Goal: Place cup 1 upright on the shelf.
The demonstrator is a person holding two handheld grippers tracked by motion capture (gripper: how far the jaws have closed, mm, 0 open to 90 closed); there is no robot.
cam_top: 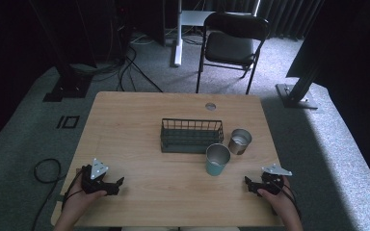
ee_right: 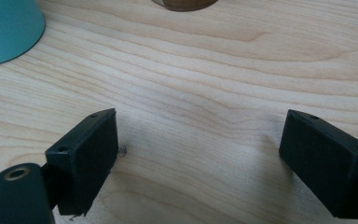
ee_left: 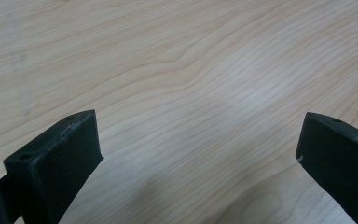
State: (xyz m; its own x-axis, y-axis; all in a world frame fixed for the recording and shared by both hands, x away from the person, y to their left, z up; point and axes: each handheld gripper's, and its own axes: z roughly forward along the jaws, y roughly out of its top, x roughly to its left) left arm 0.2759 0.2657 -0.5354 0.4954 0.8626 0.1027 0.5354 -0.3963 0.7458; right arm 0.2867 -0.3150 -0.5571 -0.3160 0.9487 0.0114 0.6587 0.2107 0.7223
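Observation:
A dark wire basket (cam_top: 191,135) stands in the middle of the wooden table (cam_top: 139,120). Just right of it is a steel cup (cam_top: 240,141), and in front of the basket's right end a teal cup (cam_top: 217,160) with a metal inside. The teal cup's base (ee_right: 7,28) and the steel cup's base (ee_right: 185,3) show at the top of the right gripper view. My left gripper (cam_top: 118,183) rests near the front left, open over bare wood (ee_left: 200,135). My right gripper (cam_top: 247,183) rests at the front right, open, nothing between its jaws (ee_right: 198,140).
A round cable hole (cam_top: 210,106) sits near the table's far edge. Beyond the table a black folding chair (cam_top: 231,45) stands on grey carpet, with cables (cam_top: 125,72) and stand bases to the left and right. A cable loop (cam_top: 46,171) lies left of the table.

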